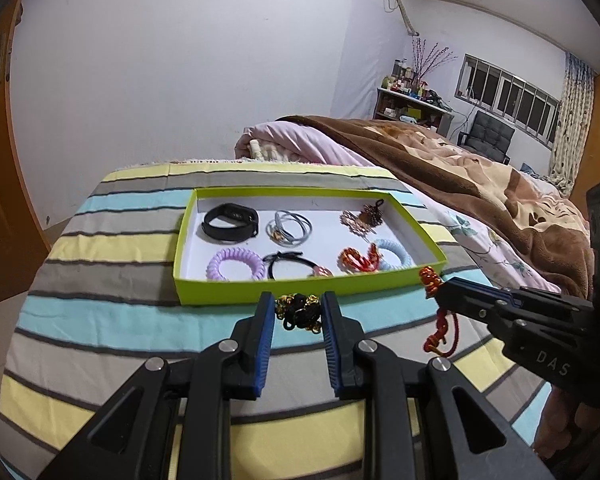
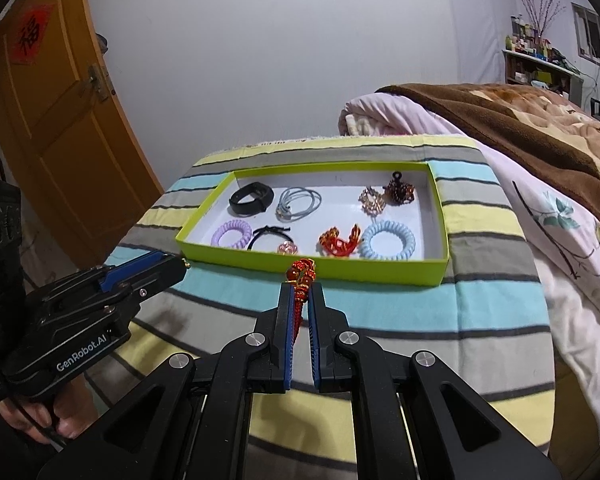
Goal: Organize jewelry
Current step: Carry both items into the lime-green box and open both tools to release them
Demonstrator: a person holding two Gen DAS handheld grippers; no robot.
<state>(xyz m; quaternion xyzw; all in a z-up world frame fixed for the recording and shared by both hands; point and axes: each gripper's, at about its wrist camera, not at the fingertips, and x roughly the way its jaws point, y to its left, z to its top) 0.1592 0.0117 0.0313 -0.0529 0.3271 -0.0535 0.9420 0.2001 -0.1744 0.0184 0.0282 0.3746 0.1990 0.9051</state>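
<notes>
While both grippers hover short of the green tray, each has jewelry between its fingers.

Nearest in the left wrist view, the left gripper [image 1: 297, 312] has its blue pads set apart around a black-and-gold beaded bracelet [image 1: 299, 312], which sits bunched between them on the striped cloth [image 1: 100, 312] (whether the pads actually press it I cannot tell). The right gripper [image 2: 301, 300] is clamped on a red knotted cord bracelet [image 2: 300, 276], its beaded end poking out past the fingertips. Just beyond both lies the lime-green tray [image 2: 320, 270] on the cloth-covered surface, holding a lilac coil hair tie [image 2: 232, 238], a black hair tie with a pink charm [image 2: 270, 238], a red bracelet [image 2: 338, 244], a pale blue coil hair tie [image 2: 388, 240], then a black fitness band [image 2: 251, 199], grey elastic loops [image 2: 299, 202] and two beaded claw clips [image 2: 386, 196]. A brown blanket [image 2: 520, 128] covers the bed behind.
</notes>
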